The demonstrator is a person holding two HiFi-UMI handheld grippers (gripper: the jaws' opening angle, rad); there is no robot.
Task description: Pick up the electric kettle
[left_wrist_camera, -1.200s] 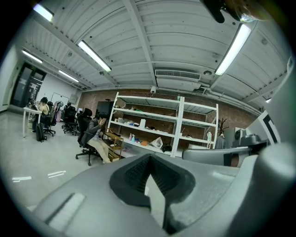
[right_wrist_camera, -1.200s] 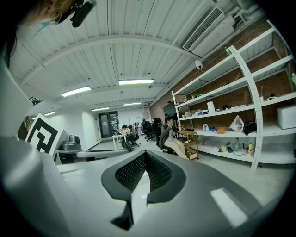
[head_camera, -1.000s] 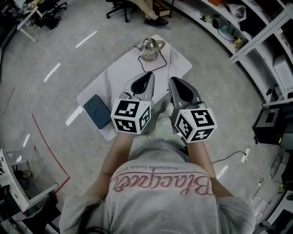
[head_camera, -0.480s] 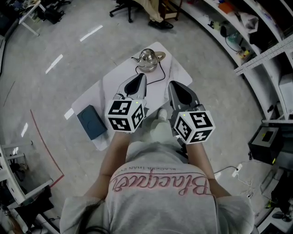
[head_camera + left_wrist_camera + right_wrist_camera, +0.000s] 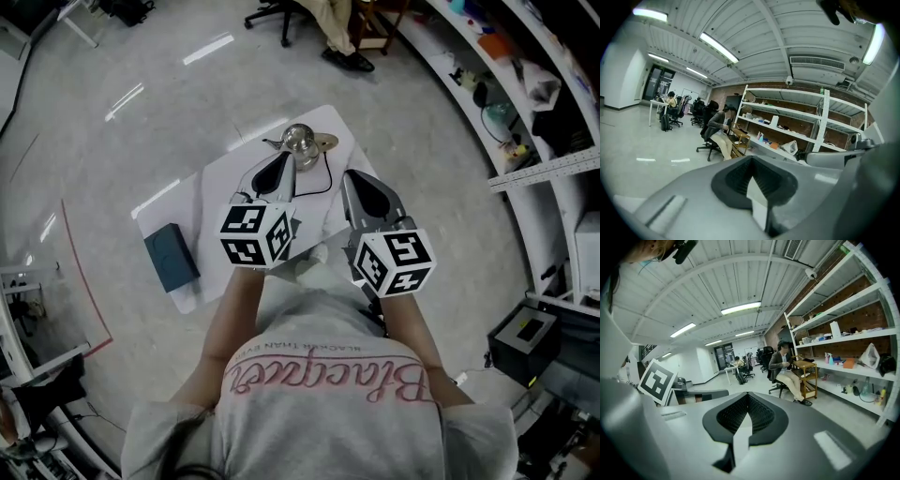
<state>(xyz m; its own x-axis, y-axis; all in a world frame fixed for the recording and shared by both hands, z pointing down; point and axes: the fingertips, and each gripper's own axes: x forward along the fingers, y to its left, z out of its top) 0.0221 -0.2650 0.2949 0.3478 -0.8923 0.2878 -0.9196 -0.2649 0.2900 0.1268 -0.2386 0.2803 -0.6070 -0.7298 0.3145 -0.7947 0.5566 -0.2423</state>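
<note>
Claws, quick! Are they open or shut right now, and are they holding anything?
Left grey claw: shut, holding nothing.
Right grey claw: shut, holding nothing.

Grey short-sleeved T-shirt point(image 5: 328, 412) with pink script lettering point(image 5: 330, 380). The left gripper point(image 5: 284, 161) and right gripper point(image 5: 354, 178) have grey shells and black ribbed jaws, each with a black-and-white marker cube point(image 5: 255, 235).

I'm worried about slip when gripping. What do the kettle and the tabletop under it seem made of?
Kettle: probably polished metal, perhaps partly glass; its domed body gleams with bright highlights, but it is too small to be sure. Tabletop: smooth white matte surface, likely laminate or plastic; it looks even, without glare.
</note>
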